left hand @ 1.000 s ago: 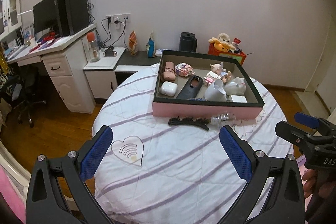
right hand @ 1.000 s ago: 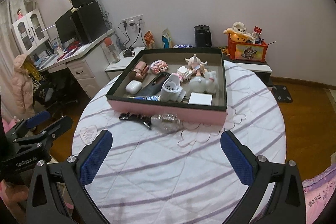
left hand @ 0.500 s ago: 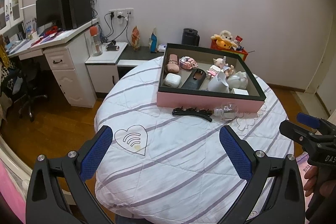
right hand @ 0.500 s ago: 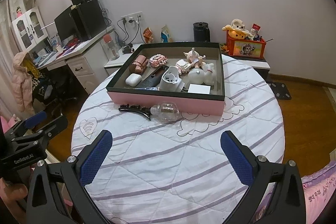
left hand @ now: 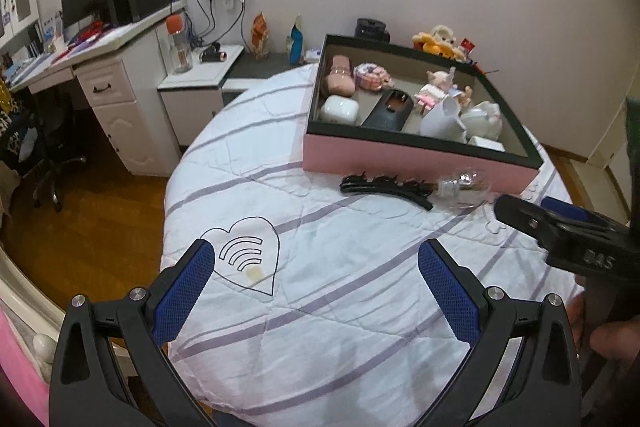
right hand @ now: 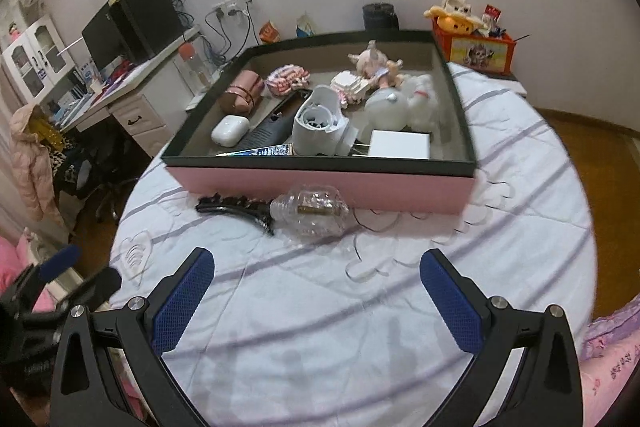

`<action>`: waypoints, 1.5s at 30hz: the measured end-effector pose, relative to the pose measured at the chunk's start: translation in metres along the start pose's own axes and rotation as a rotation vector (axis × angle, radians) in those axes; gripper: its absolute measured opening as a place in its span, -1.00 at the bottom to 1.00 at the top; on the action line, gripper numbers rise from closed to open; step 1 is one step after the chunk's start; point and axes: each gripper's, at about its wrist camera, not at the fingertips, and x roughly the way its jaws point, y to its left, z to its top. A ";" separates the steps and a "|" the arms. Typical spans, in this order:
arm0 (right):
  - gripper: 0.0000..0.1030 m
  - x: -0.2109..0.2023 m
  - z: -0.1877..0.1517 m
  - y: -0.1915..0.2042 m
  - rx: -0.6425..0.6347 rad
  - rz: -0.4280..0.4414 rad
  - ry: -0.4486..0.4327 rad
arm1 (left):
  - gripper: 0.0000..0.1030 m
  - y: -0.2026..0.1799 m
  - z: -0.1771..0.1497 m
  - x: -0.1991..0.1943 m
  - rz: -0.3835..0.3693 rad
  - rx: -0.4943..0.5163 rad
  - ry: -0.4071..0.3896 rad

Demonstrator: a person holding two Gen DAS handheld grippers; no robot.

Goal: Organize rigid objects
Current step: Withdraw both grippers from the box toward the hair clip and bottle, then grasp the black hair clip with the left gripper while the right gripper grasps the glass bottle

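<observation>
A pink box (left hand: 408, 157) (right hand: 320, 183) with a dark rim holds several small items on a round table with a white striped cloth (left hand: 320, 267). In front of the box lie a black hair clip (left hand: 384, 187) (right hand: 234, 207) and a clear glass bulb (left hand: 464, 187) (right hand: 312, 213), touching each other. My left gripper (left hand: 316, 283) is open and empty over the near cloth. My right gripper (right hand: 316, 287) is open and empty, just short of the bulb; it also shows in the left wrist view (left hand: 560, 223).
Inside the box are a white earbud case (right hand: 230, 131), a white charger (right hand: 400, 145), a white cup-like piece (right hand: 320, 127) and figurines. A white desk (left hand: 108, 75) with a monitor stands left. An orange toy crate (right hand: 474, 49) sits behind the box.
Both grippers have moved forward toward the box, clip and bulb, which now look larger. Both stay open. The objects have not moved.
</observation>
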 end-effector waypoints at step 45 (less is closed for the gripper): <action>0.24 0.037 0.001 -0.043 0.059 0.012 0.024 | 0.99 -0.059 0.027 0.099 -0.050 0.095 0.106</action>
